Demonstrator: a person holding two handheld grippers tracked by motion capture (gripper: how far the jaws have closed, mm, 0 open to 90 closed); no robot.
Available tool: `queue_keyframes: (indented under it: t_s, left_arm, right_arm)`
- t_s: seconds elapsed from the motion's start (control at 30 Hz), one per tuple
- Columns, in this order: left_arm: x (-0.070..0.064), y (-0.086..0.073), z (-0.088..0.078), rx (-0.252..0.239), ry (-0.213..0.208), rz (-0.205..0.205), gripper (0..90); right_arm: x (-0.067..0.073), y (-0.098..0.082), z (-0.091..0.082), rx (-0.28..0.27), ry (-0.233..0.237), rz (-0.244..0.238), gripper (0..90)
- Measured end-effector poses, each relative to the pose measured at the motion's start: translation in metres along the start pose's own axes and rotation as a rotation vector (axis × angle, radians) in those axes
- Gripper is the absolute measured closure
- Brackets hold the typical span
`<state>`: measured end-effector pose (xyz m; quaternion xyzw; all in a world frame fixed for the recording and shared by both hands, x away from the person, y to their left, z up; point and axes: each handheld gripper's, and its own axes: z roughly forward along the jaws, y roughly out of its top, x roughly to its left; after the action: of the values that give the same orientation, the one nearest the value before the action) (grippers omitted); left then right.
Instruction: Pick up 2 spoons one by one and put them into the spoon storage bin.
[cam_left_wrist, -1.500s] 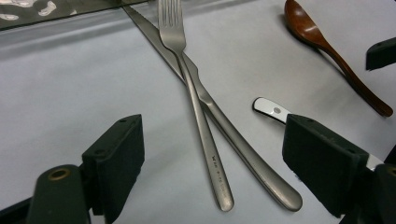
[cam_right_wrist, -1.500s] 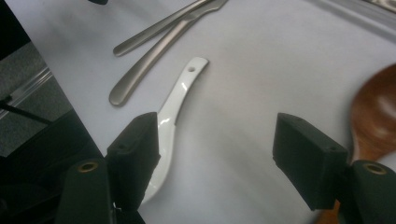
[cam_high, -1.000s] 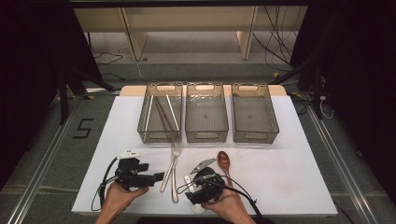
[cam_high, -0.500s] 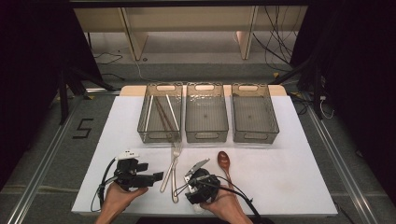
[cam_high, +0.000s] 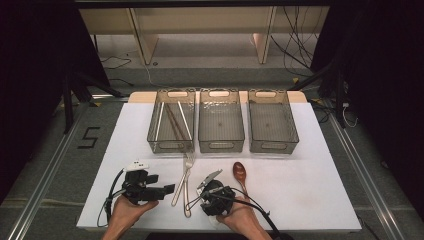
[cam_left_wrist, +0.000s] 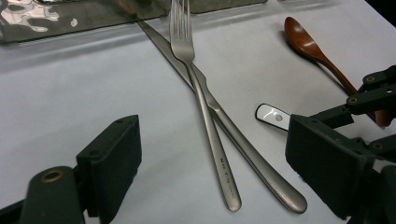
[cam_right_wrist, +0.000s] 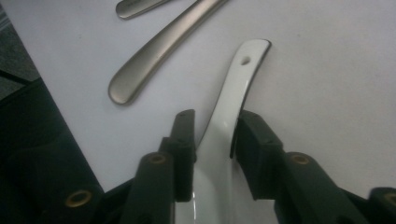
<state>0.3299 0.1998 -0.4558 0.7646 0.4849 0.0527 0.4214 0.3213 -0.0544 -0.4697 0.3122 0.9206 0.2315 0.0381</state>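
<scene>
The right gripper (cam_right_wrist: 212, 135) is closing on a white spoon (cam_right_wrist: 233, 98); its jaws have just been narrowing, and in the right gripper view both pads are sitting against the sides of the spoon's handle, one on each side, clamping it. The spoon is lying flat on the white table (cam_high: 310, 200), its holed handle end pointing away from the jaws toward the metal fork (cam_left_wrist: 201, 107) and knife (cam_left_wrist: 243, 144). In the high view the right gripper (cam_high: 216, 196) is resting low at the near edge of the table, just right of the fork and knife and just left of a brown wooden spoon (cam_high: 240, 174).

The left gripper (cam_left_wrist: 210, 163) is holding its jaws wide apart with nothing between the pads; it is looking along the table at the fork, which is lying crossed over the knife, tines toward the bins. In the high view the left gripper (cam_high: 150, 189) is sitting to the left of the cutlery, level with the right one.

Three clear bins (cam_high: 221, 145) are standing side by side at the far part of the table; the left one is holding chopsticks (cam_high: 172, 122)
</scene>
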Motion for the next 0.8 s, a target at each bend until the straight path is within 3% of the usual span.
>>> queue_keyframes:
  t_s: [0.27,0.5,0.8]
  left_arm:
    - [0.0,0.0,0.0,-0.004,-0.003,0.001,18.1]
    - [0.0,0.0,-0.001,-0.019,-0.003,0.011,18.1]
    - [0.0,-0.001,-0.002,-0.049,-0.007,0.01,18.1]
  right_arm:
    - [-0.004,-0.001,-0.002,-0.013,0.026,0.009,84.0]
    - [-0.005,-0.002,-0.005,-0.014,0.027,0.0,85.0]
    - [-0.017,-0.004,-0.02,-0.05,0.01,0.003,85.2]
